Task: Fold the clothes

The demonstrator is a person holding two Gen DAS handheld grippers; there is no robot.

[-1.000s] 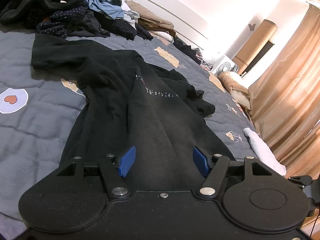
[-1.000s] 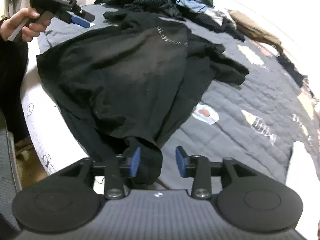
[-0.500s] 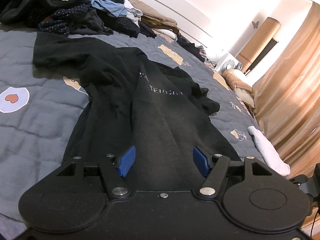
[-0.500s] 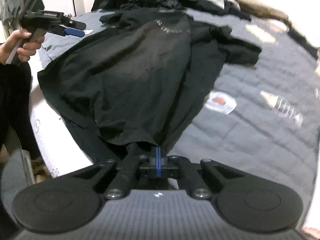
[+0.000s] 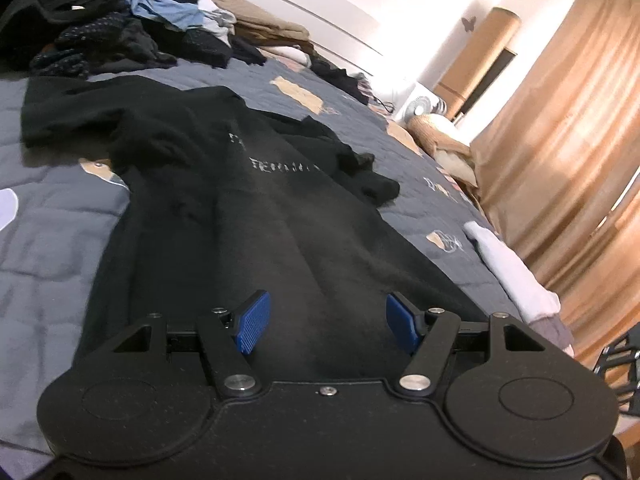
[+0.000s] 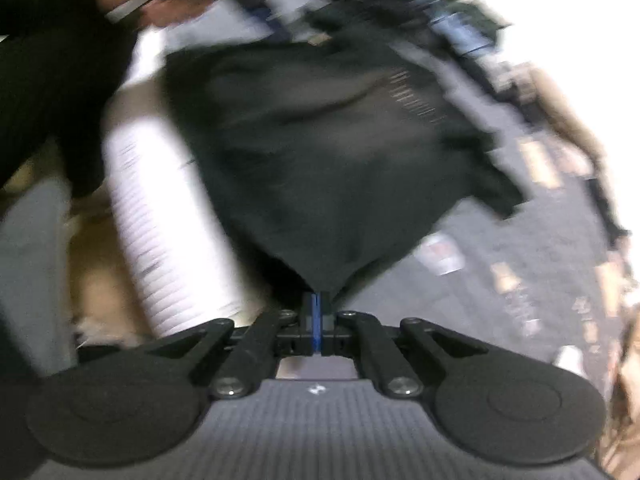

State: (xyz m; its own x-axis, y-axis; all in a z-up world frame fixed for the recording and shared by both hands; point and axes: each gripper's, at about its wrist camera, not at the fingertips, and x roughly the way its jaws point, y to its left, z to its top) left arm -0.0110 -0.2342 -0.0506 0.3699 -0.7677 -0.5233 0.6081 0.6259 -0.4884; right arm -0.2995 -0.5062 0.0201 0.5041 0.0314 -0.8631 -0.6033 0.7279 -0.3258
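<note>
Left wrist view: left tool [image 5: 327, 320] spread wide over black T-shirt [image 5: 248, 216] lying on bed [image 5: 48, 216]; should clamp hem next. Right wrist view: right tool [image 6: 316, 307] pinched tight on shirt's corner, pulling taut; best kept low.

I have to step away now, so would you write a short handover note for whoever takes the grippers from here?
Right gripper: shut on the hem corner of the black T-shirt, which is pulled taut toward it; this view is blurred.
Left gripper: open, over the shirt's lower edge, gripping nothing.
The shirt lies spread on the grey quilt, its far sleeve still bunched. A pile of unfolded clothes sits at the far end of the bed; a white garment lies near the curtain side.
Done: one corner gripped. Left: grip the other corner, smooth, fold, then the pile.
</note>
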